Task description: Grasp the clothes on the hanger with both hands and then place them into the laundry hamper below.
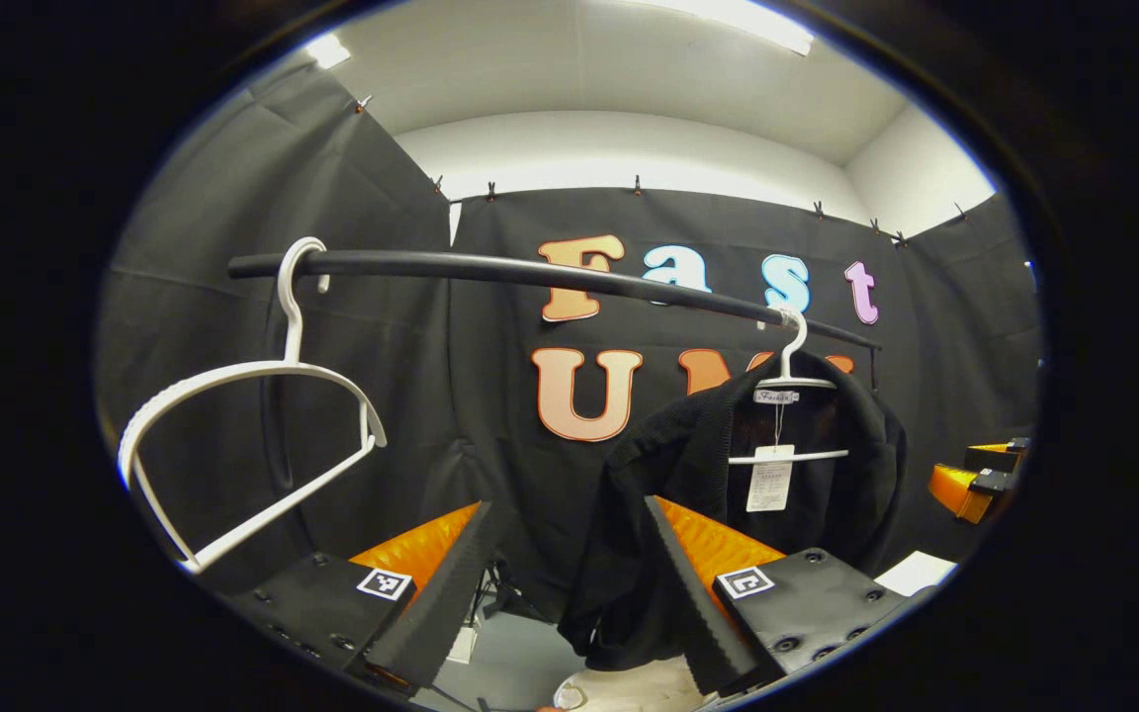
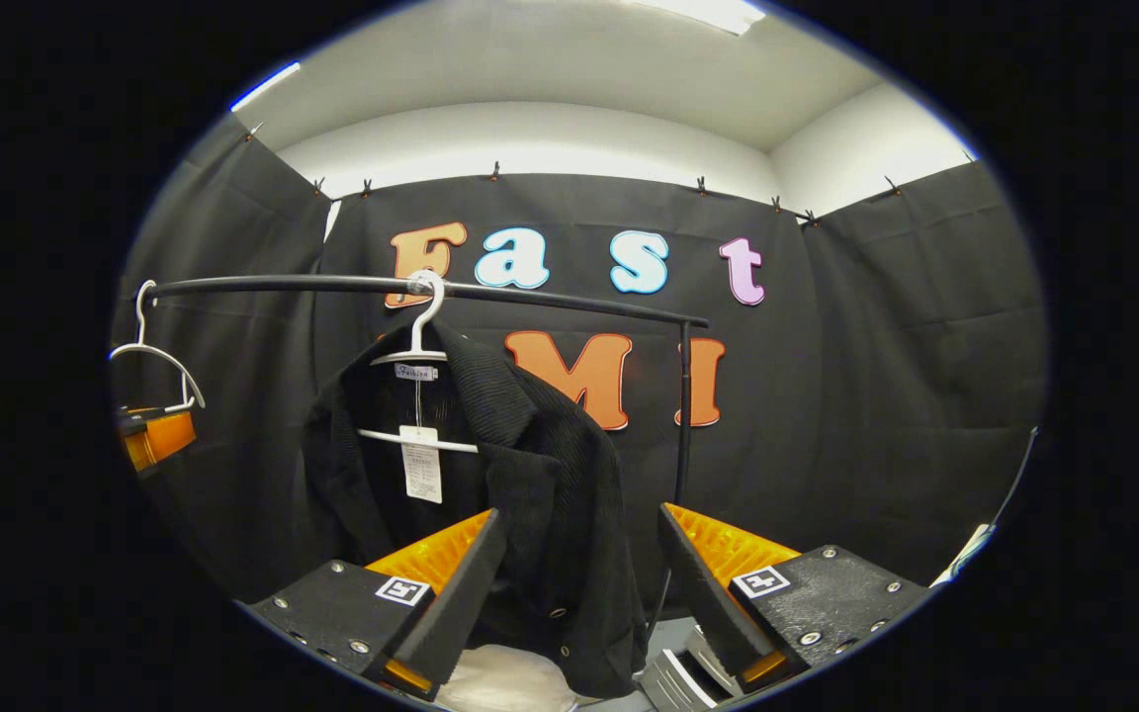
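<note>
The black jacket [image 1: 807, 475] hangs on a white hanger [image 1: 789, 381] from the black rail [image 1: 550, 272], which serves as the landmark here. In the left gripper view the jacket sits toward the far right end of the rail, one front panel drooping below it; a paper tag [image 1: 769, 479] dangles inside the open collar. An empty white hanger [image 1: 243, 435] hooks over the rail's near left end, tilted.

The left hand-held gripper [image 1: 569, 583] has its fingers spread wide below the rail, nothing between them; the jacket's hanging panel lies beyond the gap, not touched. Below it, something pale [image 1: 629, 687] shows at the bottom edge; what it is cannot be told.

In the right gripper view the jacket [image 2: 530, 494] hangs under the middle of the rail [image 2: 411, 287], with the rail's upright post [image 2: 685, 405] just to its right. The right hand-held gripper [image 2: 579, 583] is also spread open, empty, its fingers framing the jacket's lower hem from in front. A pale rounded shape [image 2: 500, 677] lies beneath the hem. The left hand-held gripper appears far off under the rail's left end, beside the empty hanger [image 2: 159, 356].
</note>
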A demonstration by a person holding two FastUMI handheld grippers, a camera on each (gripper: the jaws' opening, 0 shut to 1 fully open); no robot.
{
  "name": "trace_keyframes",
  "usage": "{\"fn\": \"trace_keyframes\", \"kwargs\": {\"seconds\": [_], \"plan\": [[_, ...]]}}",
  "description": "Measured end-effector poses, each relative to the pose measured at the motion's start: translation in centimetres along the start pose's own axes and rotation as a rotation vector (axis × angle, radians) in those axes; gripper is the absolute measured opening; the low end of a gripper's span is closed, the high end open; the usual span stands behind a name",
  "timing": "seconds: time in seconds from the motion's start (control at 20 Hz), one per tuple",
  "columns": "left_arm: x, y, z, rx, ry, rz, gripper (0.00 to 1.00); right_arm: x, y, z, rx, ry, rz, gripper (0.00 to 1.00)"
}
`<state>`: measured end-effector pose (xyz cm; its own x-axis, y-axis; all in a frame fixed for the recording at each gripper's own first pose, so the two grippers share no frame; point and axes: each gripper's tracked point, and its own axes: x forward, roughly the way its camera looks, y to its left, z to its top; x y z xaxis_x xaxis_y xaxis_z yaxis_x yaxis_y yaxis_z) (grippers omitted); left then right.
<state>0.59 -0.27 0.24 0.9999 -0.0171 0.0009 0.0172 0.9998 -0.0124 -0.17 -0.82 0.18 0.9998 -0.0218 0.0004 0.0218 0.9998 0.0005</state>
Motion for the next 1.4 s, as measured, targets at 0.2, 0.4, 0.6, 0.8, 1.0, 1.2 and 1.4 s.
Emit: {"fn": "trace_keyframes", "kwargs": {"seconds": [0.2, 0.4, 0.6, 0.8, 1.0, 1.2, 1.4], "plan": [[0.3, -0.3, 0.2, 0.006, -0.004, -0.007, 0.96, 0.3, 0.3, -0.3, 0.006, 0.005, 0.006, 1.0], [0.9, -1.0, -0.3, 0.007, 0.001, -0.023, 0.93, 0.8, 0.6, -0.7, 0.013, 0.012, 0.012, 0.96], [1.6, -1.8, -0.9, 0.005, 0.013, -0.04, 0.92, 1.4, 1.1, -1.2, 0.009, 0.022, 0.021, 0.95], [2.3, -2.8, -1.3, -0.002, 0.011, -0.058, 1.0, 1.9, 1.7, -1.6, 0.01, 0.027, 0.034, 0.96], [3.0, -4.2, -2.3, -0.015, 0.031, -0.088, 0.93, 2.7, 2.1, -2.0, 0.016, 0.033, 0.044, 1.0], [3.8, -5.7, -3.2, -0.008, 0.047, -0.116, 0.96, 3.9, 3.4, -2.4, 0.005, 0.037, 0.072, 1.0], [4.7, -7.2, -4.5, -0.005, 0.069, -0.141, 0.93, 5.4, 3.9, -3.5, -0.004, 0.062, 0.087, 0.96]]}}
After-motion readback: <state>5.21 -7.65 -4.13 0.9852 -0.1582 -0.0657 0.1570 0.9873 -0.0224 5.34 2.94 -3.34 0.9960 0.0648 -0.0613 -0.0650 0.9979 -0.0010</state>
